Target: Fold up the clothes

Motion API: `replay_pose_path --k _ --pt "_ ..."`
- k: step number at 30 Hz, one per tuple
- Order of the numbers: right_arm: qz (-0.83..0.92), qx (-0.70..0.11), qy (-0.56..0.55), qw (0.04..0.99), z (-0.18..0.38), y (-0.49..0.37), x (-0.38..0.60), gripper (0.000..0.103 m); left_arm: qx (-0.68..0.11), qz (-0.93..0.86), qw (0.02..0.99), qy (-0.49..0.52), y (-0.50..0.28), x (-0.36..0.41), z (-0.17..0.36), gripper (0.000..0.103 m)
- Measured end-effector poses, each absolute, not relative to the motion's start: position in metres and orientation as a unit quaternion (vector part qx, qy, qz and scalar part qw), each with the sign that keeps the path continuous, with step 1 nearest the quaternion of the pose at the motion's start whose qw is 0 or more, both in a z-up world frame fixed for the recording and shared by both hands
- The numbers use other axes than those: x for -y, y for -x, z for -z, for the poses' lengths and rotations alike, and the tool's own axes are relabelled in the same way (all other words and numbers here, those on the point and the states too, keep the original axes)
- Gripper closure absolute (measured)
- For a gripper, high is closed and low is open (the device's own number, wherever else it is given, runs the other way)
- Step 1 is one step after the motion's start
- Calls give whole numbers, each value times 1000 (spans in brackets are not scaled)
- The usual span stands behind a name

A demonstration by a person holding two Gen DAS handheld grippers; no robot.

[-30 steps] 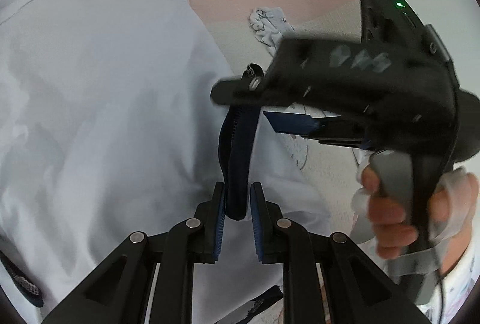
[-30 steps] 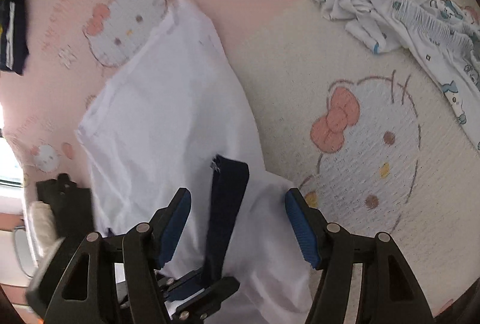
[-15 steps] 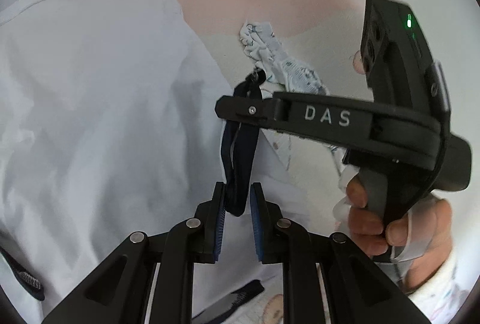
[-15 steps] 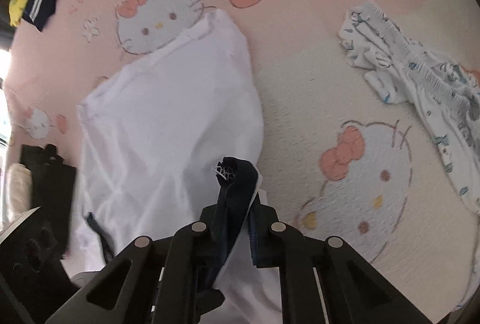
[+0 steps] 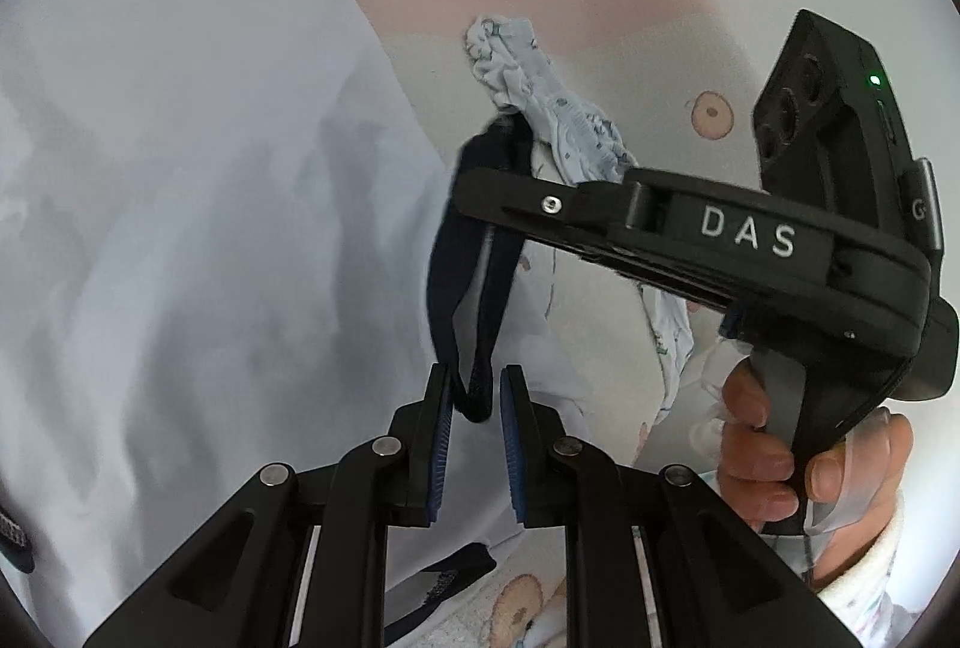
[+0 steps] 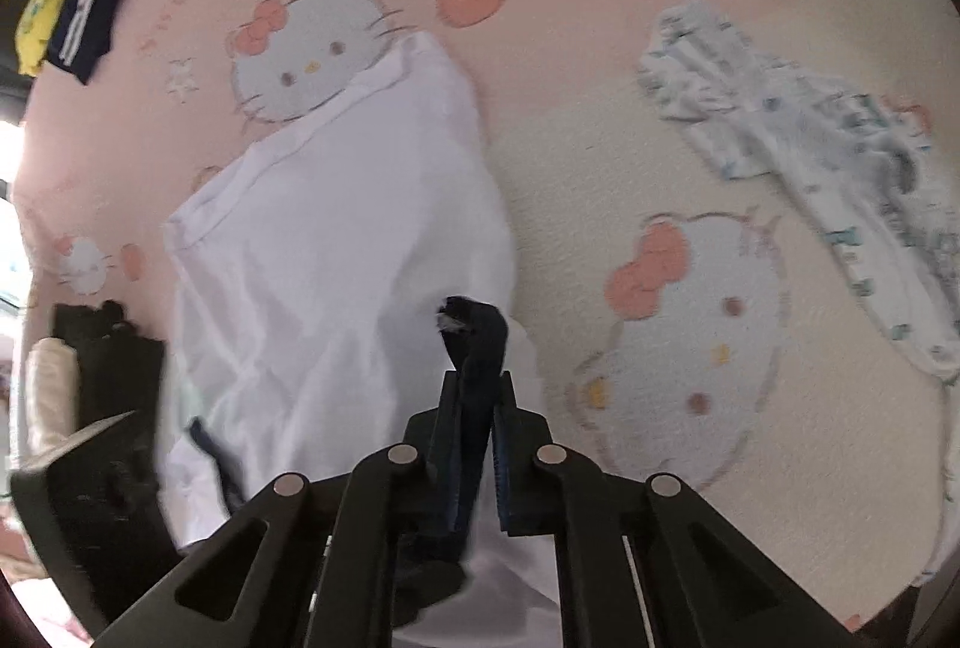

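- The left gripper is kept where it was a second ago, its pads pinched on the lower loop of the navy band of the white shirt.
- The right gripper, spread wide around the band a second ago, is now pressed together on it, farther along than the left pinch. The hand carrying it is seen at the right of the left wrist view.
- The band is thus held at two points and drawn into a short upright stretch between the grippers. By this it is judged that the shirt is ready to be lifted or spread out, and that no fold has been laid yet.
- The shirt is lying rumpled on the pink cartoon blanket, left of its middle. Its far hem is reaching towards the far edge, and the near end is raised by the grippers.
- A patterned pale garment is left crumpled near the right edge, well apart from the shirt.
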State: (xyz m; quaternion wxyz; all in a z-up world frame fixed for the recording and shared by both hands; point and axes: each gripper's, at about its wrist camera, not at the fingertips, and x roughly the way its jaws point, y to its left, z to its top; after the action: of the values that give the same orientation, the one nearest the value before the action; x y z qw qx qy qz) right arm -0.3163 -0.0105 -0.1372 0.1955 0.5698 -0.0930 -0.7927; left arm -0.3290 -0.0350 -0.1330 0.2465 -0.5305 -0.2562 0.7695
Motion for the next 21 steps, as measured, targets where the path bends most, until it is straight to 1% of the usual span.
replay_pose_path --k 2,8,15,18,21 --pt "786 100 -569 218 136 316 15 97 254 -776 245 523 328 40 128 96" --pt "756 121 -579 278 144 324 50 97 268 -786 222 512 328 69 122 97" --pt "734 88 -614 277 164 314 66 97 255 -784 186 535 323 95 137 97" --pt "741 60 -611 274 166 312 74 97 260 -776 188 543 320 98 141 97" --pt "743 62 -603 285 161 312 72 97 281 -770 188 541 320 101 141 97"
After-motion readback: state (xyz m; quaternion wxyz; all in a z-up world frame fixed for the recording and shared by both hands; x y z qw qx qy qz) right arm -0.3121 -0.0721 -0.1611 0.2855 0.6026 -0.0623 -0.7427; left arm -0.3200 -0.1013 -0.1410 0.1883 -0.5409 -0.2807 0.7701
